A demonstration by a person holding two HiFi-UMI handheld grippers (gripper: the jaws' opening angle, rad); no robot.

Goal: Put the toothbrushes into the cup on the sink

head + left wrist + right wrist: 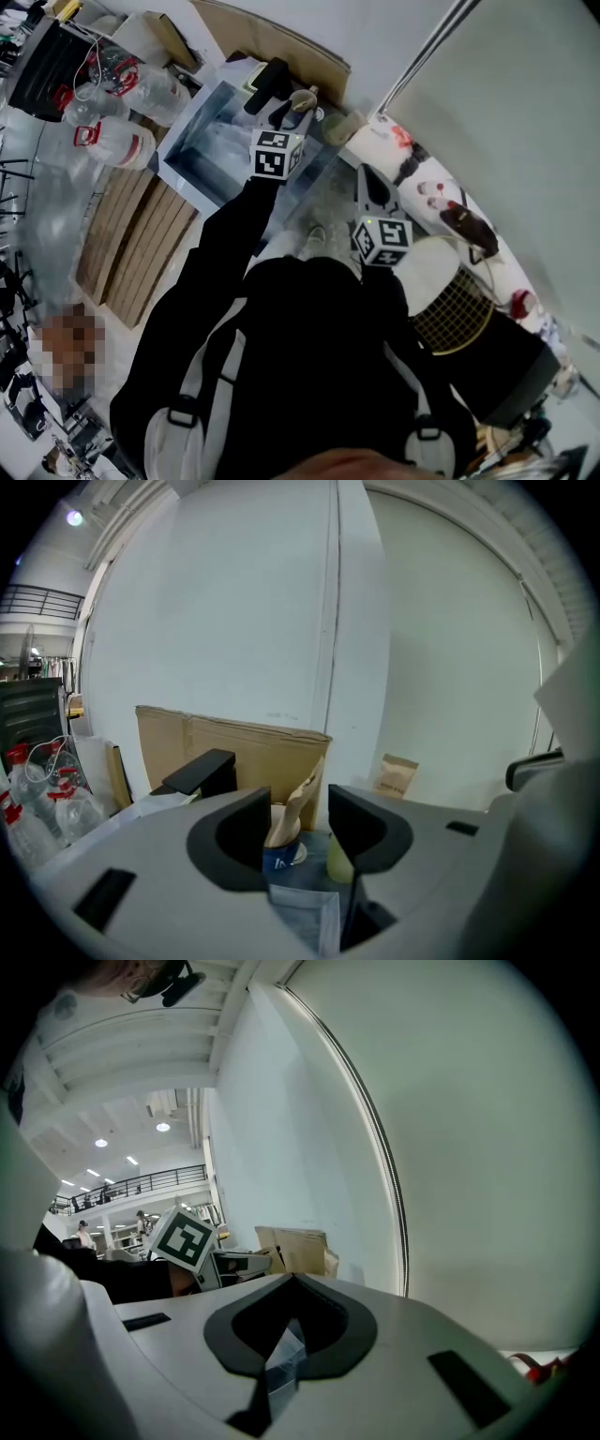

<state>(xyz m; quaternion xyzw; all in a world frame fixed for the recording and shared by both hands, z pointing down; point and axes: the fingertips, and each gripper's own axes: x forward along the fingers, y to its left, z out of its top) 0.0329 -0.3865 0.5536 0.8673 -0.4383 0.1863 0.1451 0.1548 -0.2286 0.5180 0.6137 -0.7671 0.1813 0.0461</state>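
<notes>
White wall (pixel 216 611) and cardboard (pixel 234 747) are shown behind the sink (pixel 202 155). Brown-wrapped toothbrushes (pixel 300 803) are stood in the blue cup (pixel 278 857), framed untouched by the parted jaws of the left gripper (pixel 298 819). The right gripper (pixel 292 1283) is clenched, empty.

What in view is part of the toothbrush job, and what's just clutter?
Job: blue cup; brown pack standing in it, likely toothbrushes; sink; left gripper.
Clutter: cardboard; water bottles; wire basket; yellowish cup.
</notes>
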